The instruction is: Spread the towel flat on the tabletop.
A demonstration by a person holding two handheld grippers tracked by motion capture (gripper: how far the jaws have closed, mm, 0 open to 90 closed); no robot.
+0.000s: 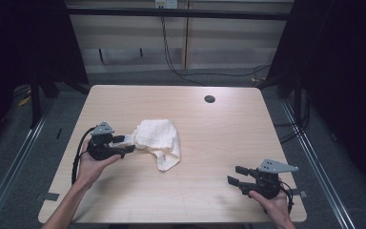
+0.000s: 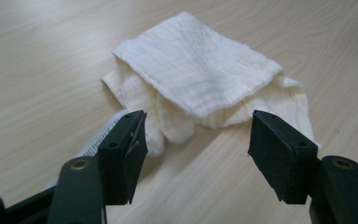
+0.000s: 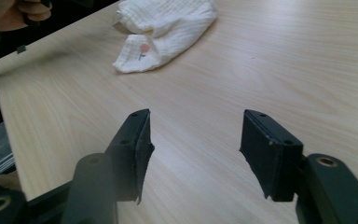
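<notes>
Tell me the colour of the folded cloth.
Cream-white cloth, with a waffle-like weave; the left gripper view shows it best.

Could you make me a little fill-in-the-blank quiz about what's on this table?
1. The white cloth lies on a table made of ____.
2. The left gripper has its jaws ____, with nothing pinched between them.
3. The gripper closer to the cloth is the ____ one.
4. The right gripper holds ____.

Missing words: wood; open; left; nothing
</notes>
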